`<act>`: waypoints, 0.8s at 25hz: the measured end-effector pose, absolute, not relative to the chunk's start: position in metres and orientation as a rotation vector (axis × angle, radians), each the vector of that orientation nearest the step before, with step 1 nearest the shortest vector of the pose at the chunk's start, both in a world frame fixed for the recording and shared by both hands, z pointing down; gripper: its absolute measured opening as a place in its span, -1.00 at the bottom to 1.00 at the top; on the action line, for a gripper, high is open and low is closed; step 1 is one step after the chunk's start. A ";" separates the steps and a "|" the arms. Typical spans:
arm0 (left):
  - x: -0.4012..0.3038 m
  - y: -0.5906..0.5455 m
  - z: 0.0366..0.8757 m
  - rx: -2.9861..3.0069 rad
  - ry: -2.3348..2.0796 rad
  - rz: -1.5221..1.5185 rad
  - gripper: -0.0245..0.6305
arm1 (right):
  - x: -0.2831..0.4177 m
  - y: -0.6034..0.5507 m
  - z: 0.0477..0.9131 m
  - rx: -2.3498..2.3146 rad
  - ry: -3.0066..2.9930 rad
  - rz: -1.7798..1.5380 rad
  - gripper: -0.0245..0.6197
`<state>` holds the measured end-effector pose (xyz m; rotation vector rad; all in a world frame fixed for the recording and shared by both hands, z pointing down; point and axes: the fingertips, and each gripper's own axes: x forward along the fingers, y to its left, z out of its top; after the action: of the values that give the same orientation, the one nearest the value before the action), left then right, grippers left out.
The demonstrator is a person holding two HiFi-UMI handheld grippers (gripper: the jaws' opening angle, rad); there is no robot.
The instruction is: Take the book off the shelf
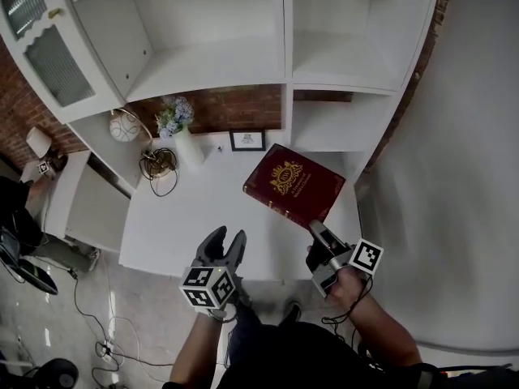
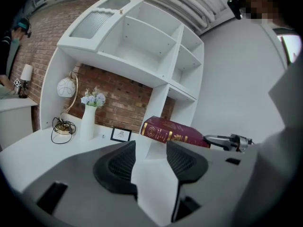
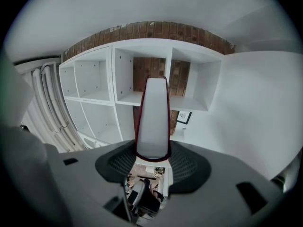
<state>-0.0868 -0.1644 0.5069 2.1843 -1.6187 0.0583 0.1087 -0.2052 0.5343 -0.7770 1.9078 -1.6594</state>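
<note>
Already clear of the white shelf unit (image 1: pixel 211 65), the dark red hardcover book with a gold emblem (image 1: pixel 293 183) hangs over the white surface (image 1: pixel 178 217). The right gripper (image 1: pixel 318 232) clamps its near edge, and its length runs away towards the shelf. The left gripper (image 1: pixel 227 245) gapes empty, off to the book's left.

brick wall (image 1: pixel 235 108) | white shelf unit (image 1: pixel 211 63) | white desk (image 1: pixel 186 217) | grey floor (image 1: pixel 146 306)

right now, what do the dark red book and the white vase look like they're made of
Dark red hardcover book: likely leatherette over board, faint sheen; gold stamped emblem and spine bands. Tall white vase: probably glazed ceramic, smooth and plain; could be painted glass.
</note>
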 end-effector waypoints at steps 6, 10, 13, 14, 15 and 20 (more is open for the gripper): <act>-0.132 -0.156 0.508 2.120 -1.697 0.049 -0.31 | 0.063 -0.215 0.538 -0.729 1.939 -1.701 -0.27; -0.166 -0.150 0.513 2.066 -1.742 0.036 -0.31 | 0.030 -0.220 0.541 -0.709 1.962 -1.725 -0.27; -0.186 -0.147 0.516 2.034 -1.765 0.023 -0.31 | 0.009 -0.223 0.547 -0.704 1.974 -1.745 -0.27; -0.193 -0.145 0.517 2.026 -1.771 0.022 -0.31 | 0.001 -0.225 0.550 -0.707 1.981 -1.751 -0.27; -0.201 -0.144 0.518 2.016 -1.777 0.023 -0.31 | -0.007 -0.226 0.554 -0.713 1.989 -1.758 -0.27; -0.239 -0.137 0.524 1.962 -1.809 0.024 -0.31 | -0.039 -0.229 0.577 -0.763 2.031 -1.804 -0.27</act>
<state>-0.2393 -0.1373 0.5237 1.9616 -1.8086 0.0239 -0.0394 -0.2295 0.5766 -0.7631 2.0308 -1.8038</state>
